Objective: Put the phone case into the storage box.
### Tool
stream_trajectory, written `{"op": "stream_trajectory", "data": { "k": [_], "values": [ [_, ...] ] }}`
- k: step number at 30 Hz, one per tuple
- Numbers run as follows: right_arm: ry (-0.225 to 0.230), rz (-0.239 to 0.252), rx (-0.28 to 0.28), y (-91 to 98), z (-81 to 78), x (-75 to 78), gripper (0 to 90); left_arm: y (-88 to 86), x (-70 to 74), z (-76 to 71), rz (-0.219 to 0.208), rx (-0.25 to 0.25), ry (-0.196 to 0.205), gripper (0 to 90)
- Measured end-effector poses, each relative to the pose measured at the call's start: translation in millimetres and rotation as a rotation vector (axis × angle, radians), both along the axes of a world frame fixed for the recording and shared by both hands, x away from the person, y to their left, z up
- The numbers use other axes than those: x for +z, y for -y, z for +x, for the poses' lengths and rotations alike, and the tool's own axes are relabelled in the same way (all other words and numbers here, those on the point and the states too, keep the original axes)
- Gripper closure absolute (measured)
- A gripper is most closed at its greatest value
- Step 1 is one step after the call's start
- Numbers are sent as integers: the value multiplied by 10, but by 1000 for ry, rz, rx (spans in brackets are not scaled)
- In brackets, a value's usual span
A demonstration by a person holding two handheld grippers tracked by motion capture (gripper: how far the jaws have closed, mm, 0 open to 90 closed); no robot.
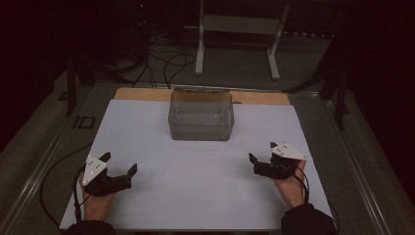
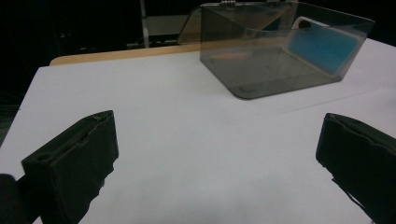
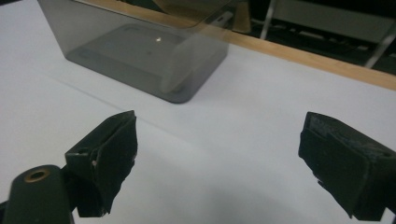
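At the lower left of the high view the left gripper (image 1: 120, 164) rests low over the white sheet (image 1: 195, 196), its jaws spread wide with nothing between them. Up at the centre of the frame, near the sheet's far edge, stands the smoky clear box (image 1: 201, 116), well apart from both tools; something blue shows through its wall in the left gripper view. At the lower right the right gripper (image 1: 262, 152) is likewise released and empty. The reach looks best made slowly from both sides, jaws level, meeting the box's side walls squarely so it does not skid.
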State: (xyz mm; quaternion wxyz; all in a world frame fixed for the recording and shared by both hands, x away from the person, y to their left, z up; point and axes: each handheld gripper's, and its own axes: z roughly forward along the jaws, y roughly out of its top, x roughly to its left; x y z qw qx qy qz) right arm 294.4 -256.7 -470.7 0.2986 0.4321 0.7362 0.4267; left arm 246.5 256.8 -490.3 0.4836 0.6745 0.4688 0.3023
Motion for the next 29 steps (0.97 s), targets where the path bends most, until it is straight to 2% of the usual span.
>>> {"op": "stream_trajectory", "data": {
  "k": [5,8,11,13,18,23,29],
  "values": [
    [20,31,-12,127,-124,-92,103,-20,2,-2,-4,2,4,0],
    [37,79,-1,174,-225,-117,100,-18,0,-3,-2,-2,7,0],
    [45,73,4,197,-286,-141,100,-20,0,-4,-1,-5,9,0],
    [73,78,1,230,-348,-180,100,-24,5,-13,-1,-6,15,0],
    [83,86,7,268,-407,-241,100,-50,13,-32,0,-3,27,1],
    [76,106,18,318,-419,-242,100,-61,14,-46,-3,-4,38,0],
    [78,121,25,339,-448,-242,100,-66,-4,-37,8,-2,26,0]
  ]
}}
